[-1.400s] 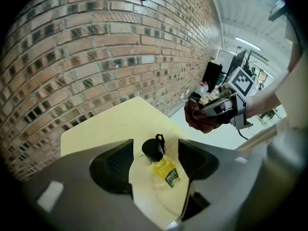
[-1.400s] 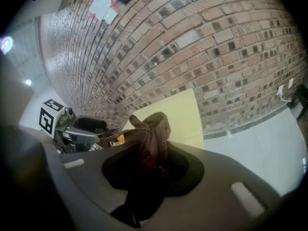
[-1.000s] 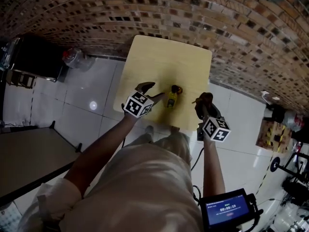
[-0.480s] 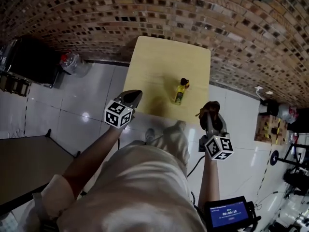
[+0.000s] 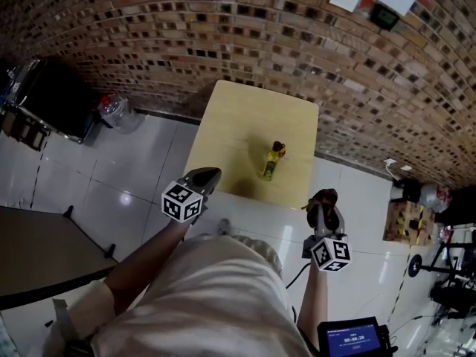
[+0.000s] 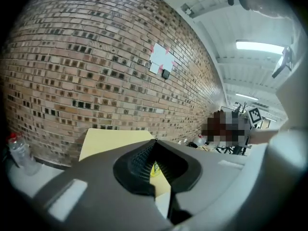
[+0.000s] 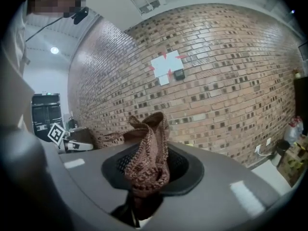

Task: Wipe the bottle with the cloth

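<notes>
Brown knitted cloth clamped in right gripper; left gripper shut, empty. Small yellow brown-capped bottle, seemingly upright on pale wooden table, well apart from both grippers. Lies ahead-left of cloth-bearing right gripper; probably needs forward-left reach.

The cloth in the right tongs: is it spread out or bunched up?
Bunched up. The cloth is a crumpled wad, pinched between the jaws of the shut right tongs.
</notes>
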`<action>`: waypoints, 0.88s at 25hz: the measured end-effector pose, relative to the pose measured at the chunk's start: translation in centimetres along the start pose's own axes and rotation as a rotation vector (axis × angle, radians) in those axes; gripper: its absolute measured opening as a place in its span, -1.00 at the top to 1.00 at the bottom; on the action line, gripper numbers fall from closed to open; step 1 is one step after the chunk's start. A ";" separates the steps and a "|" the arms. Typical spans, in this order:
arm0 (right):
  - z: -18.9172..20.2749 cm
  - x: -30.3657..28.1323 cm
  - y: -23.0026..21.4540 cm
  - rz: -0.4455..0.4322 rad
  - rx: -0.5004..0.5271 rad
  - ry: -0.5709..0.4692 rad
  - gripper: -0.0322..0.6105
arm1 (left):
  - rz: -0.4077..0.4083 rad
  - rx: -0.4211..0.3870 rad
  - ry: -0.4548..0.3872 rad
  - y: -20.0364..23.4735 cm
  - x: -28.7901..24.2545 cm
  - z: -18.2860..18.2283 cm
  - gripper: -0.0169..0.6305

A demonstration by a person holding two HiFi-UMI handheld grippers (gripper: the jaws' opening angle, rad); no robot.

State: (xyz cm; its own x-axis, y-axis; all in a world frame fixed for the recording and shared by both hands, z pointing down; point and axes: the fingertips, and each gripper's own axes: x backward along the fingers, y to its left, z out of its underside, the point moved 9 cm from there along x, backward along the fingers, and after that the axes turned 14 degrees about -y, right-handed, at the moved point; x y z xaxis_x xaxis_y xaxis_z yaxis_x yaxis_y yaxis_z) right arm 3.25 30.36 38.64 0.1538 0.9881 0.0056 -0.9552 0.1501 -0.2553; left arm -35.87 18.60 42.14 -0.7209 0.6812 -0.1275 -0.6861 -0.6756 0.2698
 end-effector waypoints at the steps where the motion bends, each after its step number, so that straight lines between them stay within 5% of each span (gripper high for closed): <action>1: 0.1 0.2 -0.4 -0.006 0.000 0.001 0.59 | 0.002 -0.002 0.006 -0.9 -0.1 0.3 0.91; 9: -0.2 1.5 -1.7 -0.167 0.015 0.037 0.59 | -0.017 0.105 -0.020 -7.7 -1.0 3.1 0.91; 16: 1.4 6.5 -3.0 -0.209 -0.055 0.047 0.59 | -0.074 0.113 0.007 -13.6 1.5 5.6 0.91; 22: 3.5 10.3 -2.0 -0.191 -0.077 0.074 0.59 | -0.101 0.132 0.014 -14.1 4.7 7.6 0.91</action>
State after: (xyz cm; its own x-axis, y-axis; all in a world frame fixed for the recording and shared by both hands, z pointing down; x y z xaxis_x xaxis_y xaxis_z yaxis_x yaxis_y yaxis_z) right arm 5.84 40.35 42.59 0.3511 0.9363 -0.0090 -0.8851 0.3287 -0.3295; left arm -28.84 33.45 44.96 -0.6505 0.7393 -0.1739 -0.7374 -0.5600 0.3777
